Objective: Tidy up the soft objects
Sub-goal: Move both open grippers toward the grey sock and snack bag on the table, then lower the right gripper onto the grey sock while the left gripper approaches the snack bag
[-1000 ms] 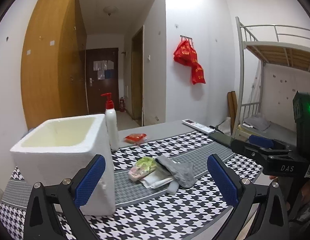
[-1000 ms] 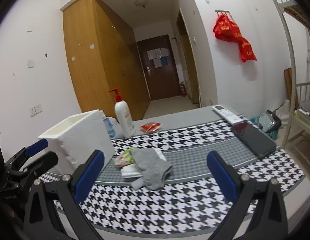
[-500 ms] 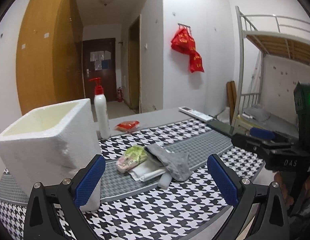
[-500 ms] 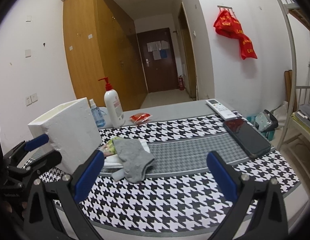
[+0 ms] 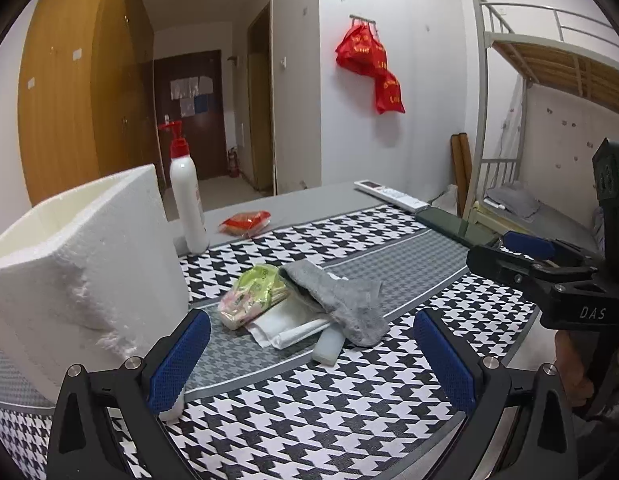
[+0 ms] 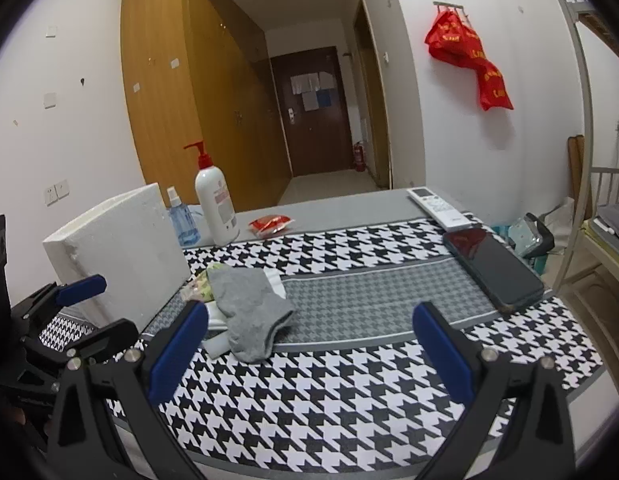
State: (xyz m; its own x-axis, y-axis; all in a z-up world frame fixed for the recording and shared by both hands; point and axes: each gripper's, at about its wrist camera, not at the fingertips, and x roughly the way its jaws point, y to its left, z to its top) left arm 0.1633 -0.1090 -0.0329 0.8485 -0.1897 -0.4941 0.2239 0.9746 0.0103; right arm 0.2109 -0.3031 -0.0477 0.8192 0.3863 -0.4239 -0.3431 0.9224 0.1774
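A grey sock (image 5: 341, 300) (image 6: 247, 312) lies on a small pile in the middle of the houndstooth tablecloth. Under it are a green-and-pink tissue pack (image 5: 253, 294), white folded sheets (image 5: 285, 326) and a white tube (image 5: 327, 346). A white foam box (image 5: 81, 264) (image 6: 121, 256) stands open-topped left of the pile. My left gripper (image 5: 311, 364) is open, low over the cloth just short of the pile. My right gripper (image 6: 307, 350) is open too, to the right of the sock, with nothing between its fingers.
A white pump bottle (image 5: 187, 200) (image 6: 215, 208), a blue spray bottle (image 6: 181, 222) and a red packet (image 5: 245, 222) stand behind the pile. A remote (image 6: 437, 208) and a dark phone (image 6: 493, 268) lie at the table's right edge. A bunk bed (image 5: 549, 120) is beyond.
Both grippers have dropped lower and moved closer to the pile; the foam box top is now above the left camera's eye level. Both stay open.
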